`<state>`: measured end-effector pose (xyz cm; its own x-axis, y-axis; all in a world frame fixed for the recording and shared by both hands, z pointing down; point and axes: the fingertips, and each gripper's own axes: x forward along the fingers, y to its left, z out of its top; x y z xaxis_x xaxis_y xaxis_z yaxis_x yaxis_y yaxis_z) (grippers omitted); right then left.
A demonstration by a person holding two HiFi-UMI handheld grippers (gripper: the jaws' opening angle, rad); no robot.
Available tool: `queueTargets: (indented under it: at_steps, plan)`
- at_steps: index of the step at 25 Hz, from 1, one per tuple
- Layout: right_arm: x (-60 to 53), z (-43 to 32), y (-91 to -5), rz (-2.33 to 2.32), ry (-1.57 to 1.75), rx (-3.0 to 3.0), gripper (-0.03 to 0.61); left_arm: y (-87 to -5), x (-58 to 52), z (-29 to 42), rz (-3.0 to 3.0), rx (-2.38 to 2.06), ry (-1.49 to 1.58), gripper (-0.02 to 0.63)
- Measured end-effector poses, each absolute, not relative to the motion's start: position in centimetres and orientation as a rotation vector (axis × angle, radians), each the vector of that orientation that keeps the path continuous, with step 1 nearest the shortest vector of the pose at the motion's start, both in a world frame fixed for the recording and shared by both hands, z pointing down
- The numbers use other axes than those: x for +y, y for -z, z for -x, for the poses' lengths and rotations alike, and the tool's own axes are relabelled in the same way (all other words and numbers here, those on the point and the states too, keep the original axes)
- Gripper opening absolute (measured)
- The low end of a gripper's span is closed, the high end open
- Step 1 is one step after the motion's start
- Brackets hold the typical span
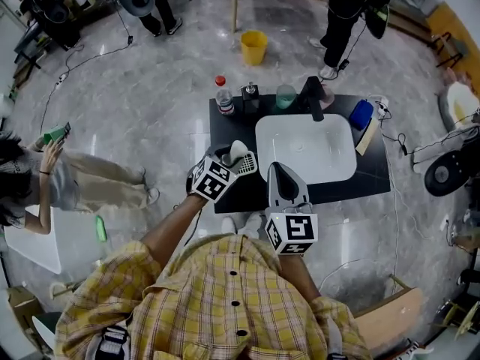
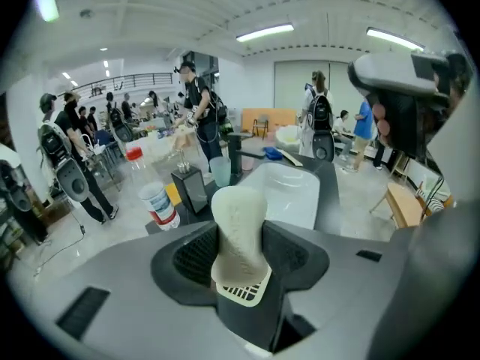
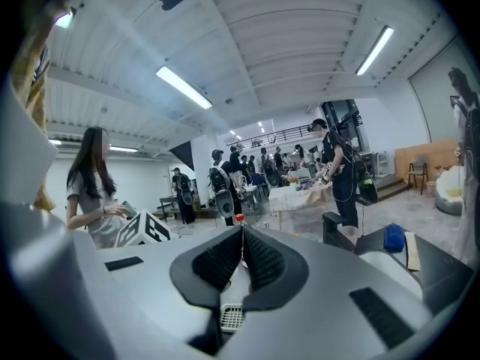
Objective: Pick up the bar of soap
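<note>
Black counter [image 1: 229, 137]: left gripper view, not right, shows tongs [image 2: 241, 252] clamping soap [image 2: 238, 216].

The head view looks steeply down on the sink [image 1: 304, 147] from high above. Both gripper views face across that sink from its near side, close in.

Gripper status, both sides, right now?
Left gripper: closed on the bar of soap.
Right gripper: closed, nothing between its jaws.
</note>
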<state>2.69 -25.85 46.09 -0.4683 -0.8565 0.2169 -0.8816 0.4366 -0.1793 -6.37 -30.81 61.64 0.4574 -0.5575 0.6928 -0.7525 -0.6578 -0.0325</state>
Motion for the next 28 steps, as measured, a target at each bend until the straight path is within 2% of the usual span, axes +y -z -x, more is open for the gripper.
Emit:
queueTargets:
  at_steps: [11,23,28]
  plan:
    - [-24.4,-0.9,-44.4,-1.582,-0.346,-2.615,0.02,-50.4,-29.0,8.5,-2.494,-1.509,-0.535,0.192]
    - [-22.6,0.8,-42.2,-1.587,-0.279,-2.661,0.02,-41.9,-25.0,11.3,-2.517,-1.798,-0.202,0.192]
    - [-22.3,1.5,-41.5,-1.583,-0.252,-2.677,0.02,-39.5,-23.3,11.5,-2.586,-1.872,-0.153,0.192]
